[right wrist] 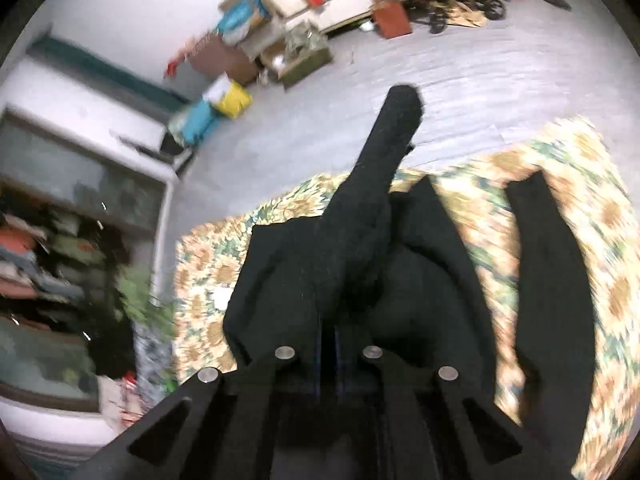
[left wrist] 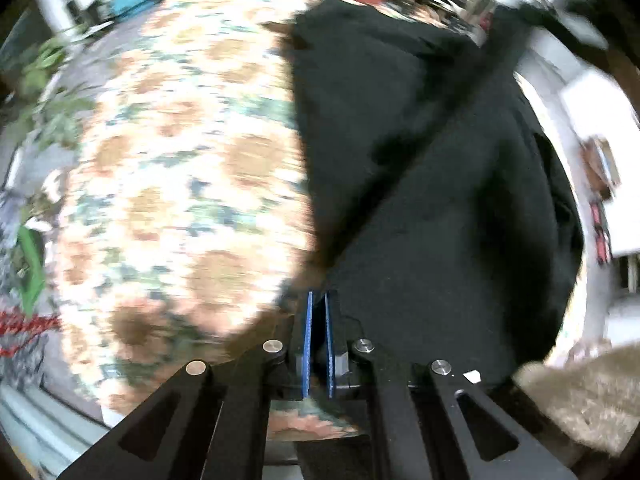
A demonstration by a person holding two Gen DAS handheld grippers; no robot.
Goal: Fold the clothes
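Note:
A black garment [left wrist: 432, 168] lies on a table covered with a sunflower-print cloth [left wrist: 180, 168]. My left gripper [left wrist: 318, 300] is at the garment's near left edge, its blue pads close together on a pinch of the black fabric. In the right wrist view the garment [right wrist: 420, 272] is bunched, and one sleeve [right wrist: 384, 160] is lifted up and forward, draped over my right gripper [right wrist: 328, 328]. Its fingers are close together and mostly hidden by the fabric. Another sleeve [right wrist: 552, 280] lies flat on the cloth [right wrist: 600, 240] to the right.
A brown furry item [left wrist: 580, 396] lies at the table's near right. Plants [left wrist: 48, 92] stand left of the table. Shelves with clothes [right wrist: 60, 248], boxes [right wrist: 232, 98] and clutter line the grey floor beyond the table's far edge.

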